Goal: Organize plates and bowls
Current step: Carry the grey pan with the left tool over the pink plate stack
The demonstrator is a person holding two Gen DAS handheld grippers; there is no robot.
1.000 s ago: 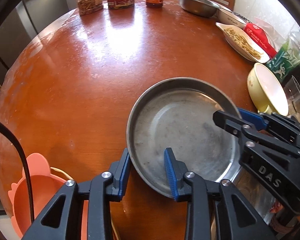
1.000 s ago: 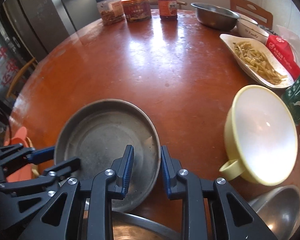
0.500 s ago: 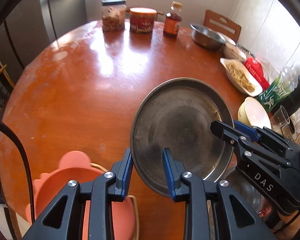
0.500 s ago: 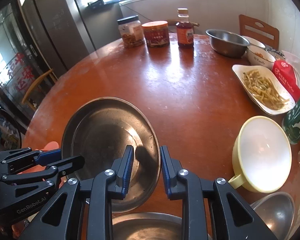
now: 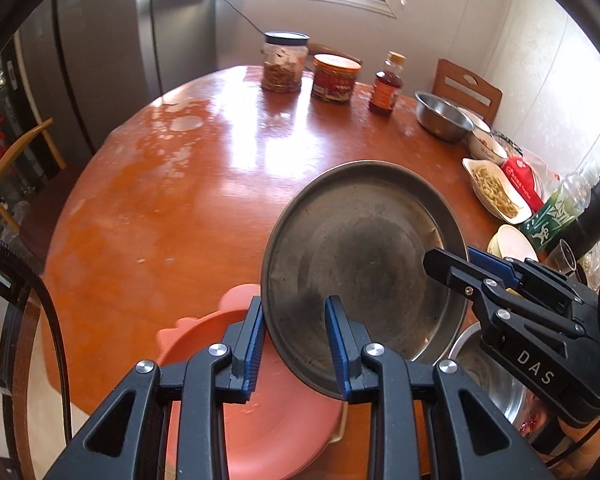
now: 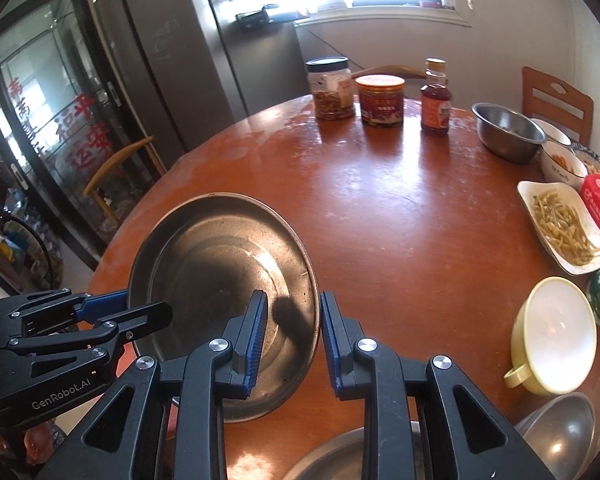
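Observation:
A round steel plate is lifted above the table and tilted. My left gripper is shut on its left rim. My right gripper is shut on its right rim; the plate fills the left of the right wrist view. A salmon-pink plate lies under the left gripper at the table's near edge. A pale yellow bowl with a handle sits at the right. Another steel dish lies below the right gripper.
On the round wooden table stand jars and a bottle at the back, a steel bowl, a white dish of food, a red packet and a green bottle at the right. A small steel bowl sits near right.
Both grippers have lifted the steel plate off the table and tilted it up. Both cameras rose, so more of the room shows.

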